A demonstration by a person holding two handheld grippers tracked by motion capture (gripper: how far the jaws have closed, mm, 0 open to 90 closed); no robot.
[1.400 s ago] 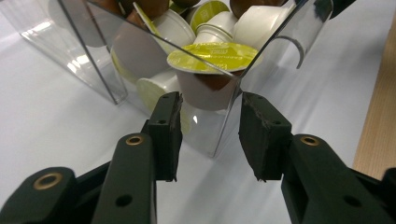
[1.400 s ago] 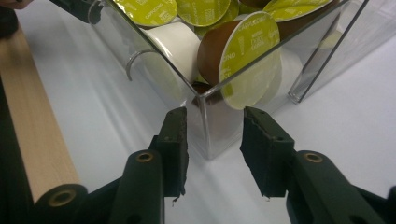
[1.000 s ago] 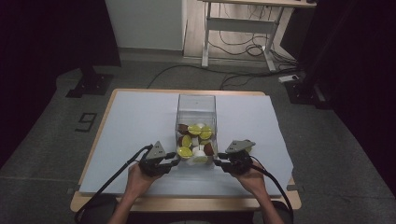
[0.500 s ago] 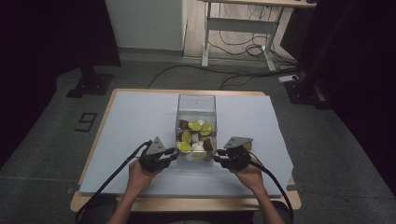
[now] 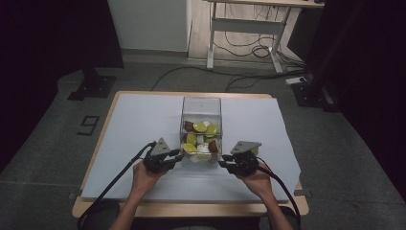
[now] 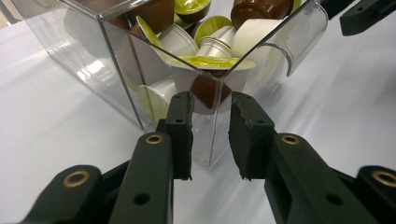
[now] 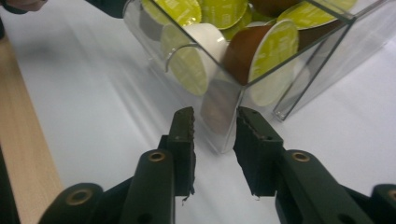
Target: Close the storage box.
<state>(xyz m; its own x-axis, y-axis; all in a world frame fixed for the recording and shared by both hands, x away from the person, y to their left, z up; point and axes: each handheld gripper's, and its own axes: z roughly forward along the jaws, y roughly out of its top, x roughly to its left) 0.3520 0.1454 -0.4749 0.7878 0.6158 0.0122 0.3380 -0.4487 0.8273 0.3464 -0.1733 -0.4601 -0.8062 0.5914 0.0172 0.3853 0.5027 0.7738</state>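
The white-covered table (image 5: 134, 129) lies under both your hands, and the one clear box (image 5: 201, 108) stands on it straight ahead of the two grippers, between them, its near end level with their tips. It is a single see-through container with an open curved cut-out in its near face, and it holds a heap of coffee capsules (image 5: 200, 139)

Your left gripper (image 5: 178, 154) sits at the box's near left corner. In the left gripper view the jaws stand parted, with the vertical corner edge of the box (image 6: 215, 116) in the gap between them; they straddle it but are not clamped, and I cannot tell whether either pad touches the plastic. Your right gripper (image 5: 224, 164) mirrors this at the near right corner: in the right gripper view its jaws are also released, apart, with the other corner edge (image 7: 232, 119) between them. My judgement is that you hold both this way so a squeeze on each corner will steady or lift the box evenly

Counting the capsules exactly is not possible since they overlap: roughly a dozen, most with lime-green lids (image 7: 219, 9), with at least three brown bodies (image 6: 261, 7) and several white bodies (image 7: 205, 39) among them
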